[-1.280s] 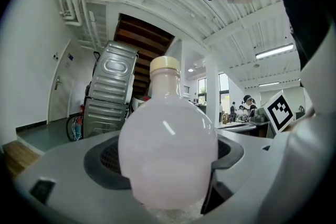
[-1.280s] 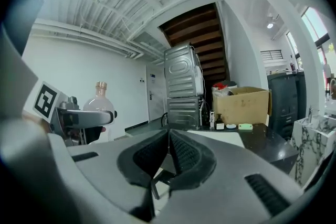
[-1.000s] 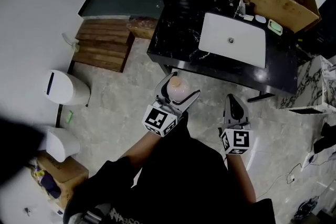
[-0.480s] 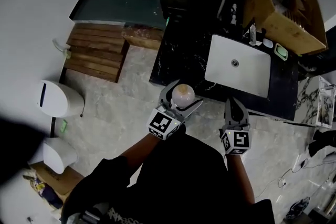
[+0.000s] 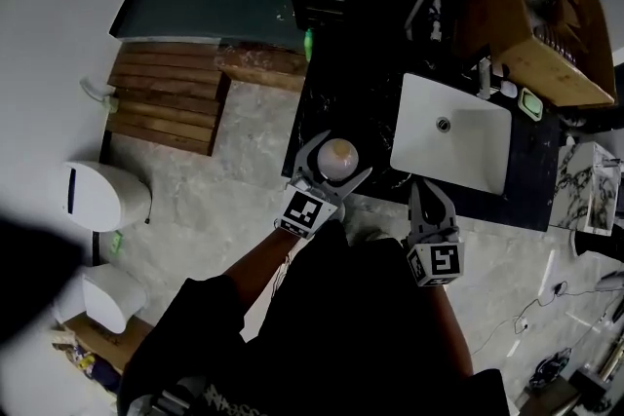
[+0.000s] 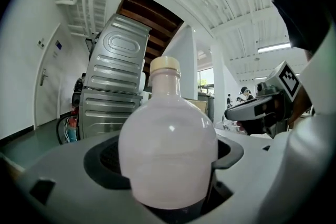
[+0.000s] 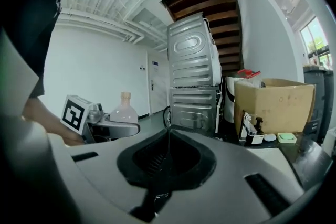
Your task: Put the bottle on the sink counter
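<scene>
step in hand: carry phase, bottle (image 6: pixel 168 160) not yet set down. left tool (image 5: pixel 336 163) is clamped on the round body of the bottle, which stands upright with its cap on top. from the head view the bottle hangs over the near left edge of the dark tabletop (image 5: pixel 341 107), left of the white sink (image 5: pixel 486 175); can't tell if its base is clear of the surface, looks like it's in the air. right tool (image 5: pixel 426 190) has its jaws together with nothing in them, tip at the tabletop's front edge just before the sink, not helping. next move, my guess: take the bottle a bit further in over the bare dark patch left of the sink, lower it straight until the base sits flat, then part the jaws and back out level so the round body doesn't get knocked; keep away from the edge so it can't tip to the floor. vs the earlier frames: the bottle was out over the floor, short of the tabletop; both tools have since come forward, and the sink and cardboard box (image 5: pixel 546 24) now sit nearer. grip on the bottle unchanged, right tool shut throughout.
</scene>
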### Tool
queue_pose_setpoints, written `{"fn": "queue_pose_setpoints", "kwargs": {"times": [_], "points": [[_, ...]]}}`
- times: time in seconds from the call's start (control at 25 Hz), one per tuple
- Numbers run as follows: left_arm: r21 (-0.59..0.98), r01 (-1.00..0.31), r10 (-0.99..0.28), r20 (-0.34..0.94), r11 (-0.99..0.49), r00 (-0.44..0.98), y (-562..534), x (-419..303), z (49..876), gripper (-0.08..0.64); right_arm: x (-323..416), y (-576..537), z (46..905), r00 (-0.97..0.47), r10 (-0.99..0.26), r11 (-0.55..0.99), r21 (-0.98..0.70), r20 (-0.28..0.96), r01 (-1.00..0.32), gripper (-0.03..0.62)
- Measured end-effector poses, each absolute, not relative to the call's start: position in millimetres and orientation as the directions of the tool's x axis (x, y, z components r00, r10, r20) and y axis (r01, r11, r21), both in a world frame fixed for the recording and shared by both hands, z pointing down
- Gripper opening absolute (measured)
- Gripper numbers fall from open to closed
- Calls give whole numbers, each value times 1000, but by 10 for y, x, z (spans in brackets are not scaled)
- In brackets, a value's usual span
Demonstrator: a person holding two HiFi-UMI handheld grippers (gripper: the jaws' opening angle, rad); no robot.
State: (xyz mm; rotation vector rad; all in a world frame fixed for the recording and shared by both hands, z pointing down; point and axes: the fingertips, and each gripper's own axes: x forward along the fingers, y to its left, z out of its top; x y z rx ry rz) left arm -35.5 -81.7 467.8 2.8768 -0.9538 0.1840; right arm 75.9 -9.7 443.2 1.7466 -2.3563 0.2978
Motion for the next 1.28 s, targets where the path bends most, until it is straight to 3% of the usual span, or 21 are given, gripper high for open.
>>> {"fn": "queue_pose_setpoints", "kwargs": {"times": [0.44, 1.28], "points": [[39, -648, -633, 178, -760, 753, -1456, -412, 5231, 399, 638, -508, 4603, -345, -891, 346, -49, 295, -937, 40], [-5, -738, -676, 405, -675, 616, -1736, -500, 6193, 399, 812, -1221, 4927, -416, -834, 417, -80, 362, -905, 40]]}}
